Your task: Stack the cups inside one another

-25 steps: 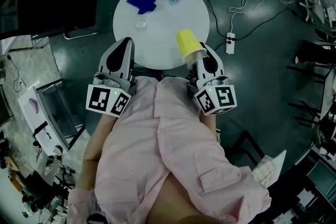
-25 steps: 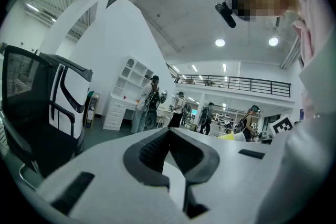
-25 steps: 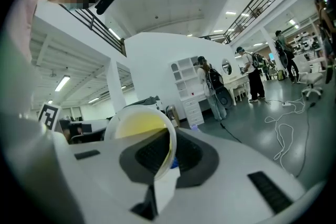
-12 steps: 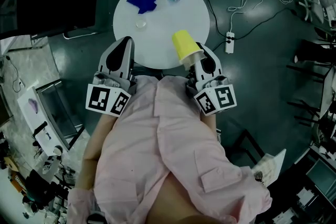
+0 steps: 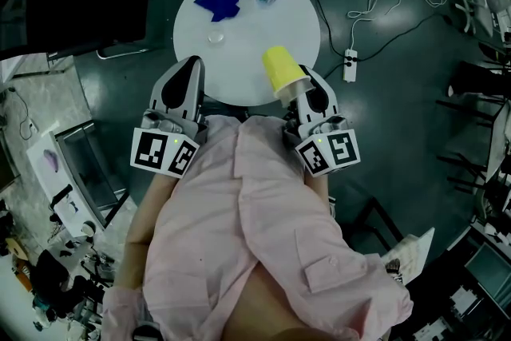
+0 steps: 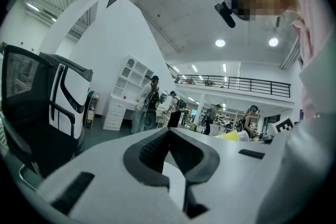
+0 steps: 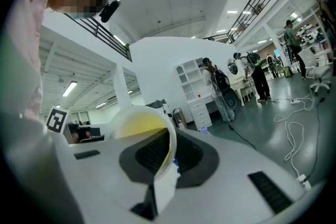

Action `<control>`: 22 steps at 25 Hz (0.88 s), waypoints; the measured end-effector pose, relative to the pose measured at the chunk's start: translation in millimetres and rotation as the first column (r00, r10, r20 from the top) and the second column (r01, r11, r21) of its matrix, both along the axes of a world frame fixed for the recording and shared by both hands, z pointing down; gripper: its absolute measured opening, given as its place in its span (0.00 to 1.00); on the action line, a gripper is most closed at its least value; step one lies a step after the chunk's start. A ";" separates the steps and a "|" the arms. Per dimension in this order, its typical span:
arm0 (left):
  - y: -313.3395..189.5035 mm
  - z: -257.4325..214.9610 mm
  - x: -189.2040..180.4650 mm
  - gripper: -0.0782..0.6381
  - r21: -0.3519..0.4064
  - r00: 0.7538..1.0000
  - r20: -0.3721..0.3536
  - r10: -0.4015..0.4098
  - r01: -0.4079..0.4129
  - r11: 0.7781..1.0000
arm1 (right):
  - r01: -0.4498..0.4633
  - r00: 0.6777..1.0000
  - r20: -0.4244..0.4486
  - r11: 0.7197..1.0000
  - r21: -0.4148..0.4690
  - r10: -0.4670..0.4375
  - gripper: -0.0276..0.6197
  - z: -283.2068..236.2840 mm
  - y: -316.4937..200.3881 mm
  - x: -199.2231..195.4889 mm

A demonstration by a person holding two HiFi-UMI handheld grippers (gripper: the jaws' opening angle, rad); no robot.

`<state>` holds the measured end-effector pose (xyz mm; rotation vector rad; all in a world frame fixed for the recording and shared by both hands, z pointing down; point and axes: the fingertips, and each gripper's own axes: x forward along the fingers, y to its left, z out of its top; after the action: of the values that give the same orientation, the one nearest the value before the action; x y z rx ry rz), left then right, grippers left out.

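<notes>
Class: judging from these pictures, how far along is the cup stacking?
Done: no cups are nested yet. In hand: the right gripper pinches the yellow cup by its rim, near the table; the left gripper is shut, empty. Left: nesting it with another cup; the blue item might be one, I cannot tell.

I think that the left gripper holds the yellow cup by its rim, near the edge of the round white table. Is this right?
Not quite: it is the right gripper, not the left, that holds the yellow cup by its rim, near the edge of the round white table. The right gripper view shows the rim between its jaws, and the head view agrees.
</notes>
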<state>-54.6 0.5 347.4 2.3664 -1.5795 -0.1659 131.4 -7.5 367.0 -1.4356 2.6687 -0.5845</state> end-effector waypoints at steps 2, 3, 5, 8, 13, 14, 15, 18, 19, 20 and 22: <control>-0.8 0.0 0.0 0.12 0.000 1.000 0.000 0.000 0.000 1.000 | 0.002 1.000 0.005 1.000 0.009 -0.002 0.10 -1.9 -0.3 0.3; -1.1 0.1 0.1 0.12 0.000 1.000 0.000 -0.001 0.001 1.000 | 0.005 1.000 0.010 1.000 0.014 -0.005 0.10 -3.1 -0.3 0.3; -1.5 0.0 0.4 0.12 -0.001 1.000 0.000 -0.002 0.002 1.000 | 0.011 1.000 0.021 1.000 0.026 -0.012 0.10 -5.6 0.0 0.5; -2.2 -1.2 0.0 0.12 -0.001 1.000 0.000 -0.005 0.005 1.000 | 0.005 1.000 0.024 1.000 0.026 -0.006 0.10 -6.6 -1.3 2.0; -3.4 -0.6 -0.4 0.12 -0.001 1.000 0.000 -0.009 0.009 1.000 | -0.011 1.000 0.025 1.000 0.019 0.011 0.10 -4.8 -4.0 5.5; -3.5 -0.5 -0.6 0.12 -0.001 1.000 -0.001 -0.009 0.009 1.000 | -0.013 1.000 0.025 1.000 0.019 0.013 0.10 -4.8 -4.3 5.7; -3.5 -0.4 -0.8 0.12 0.000 1.000 -0.001 -0.009 0.009 1.000 | -0.014 1.000 0.025 1.000 0.020 0.014 0.10 -4.9 -4.4 5.8; -2.9 -0.1 -0.5 0.12 -0.001 1.000 -0.002 -0.012 0.012 1.000 | -0.017 1.000 0.022 1.000 0.025 0.016 0.10 -5.6 -3.9 6.7; -2.7 -0.1 -0.2 0.12 -0.001 1.000 -0.002 -0.013 0.013 1.000 | -0.017 1.000 0.021 0.999 0.027 0.017 0.10 -5.9 -3.6 7.4; -2.5 -0.2 0.2 0.12 -0.001 1.000 -0.002 -0.013 0.013 1.000 | -0.018 1.000 0.021 0.999 0.028 0.017 0.10 -6.3 -3.4 7.9; -2.3 -0.8 0.7 0.12 0.000 1.000 0.000 -0.012 0.012 1.000 | -0.020 1.000 0.021 0.999 0.031 0.019 0.10 -7.1 -3.4 8.6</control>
<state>-53.9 -1.8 346.6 2.3573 -1.5945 -0.1689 140.0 -10.8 359.9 -1.4375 2.6328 -0.5506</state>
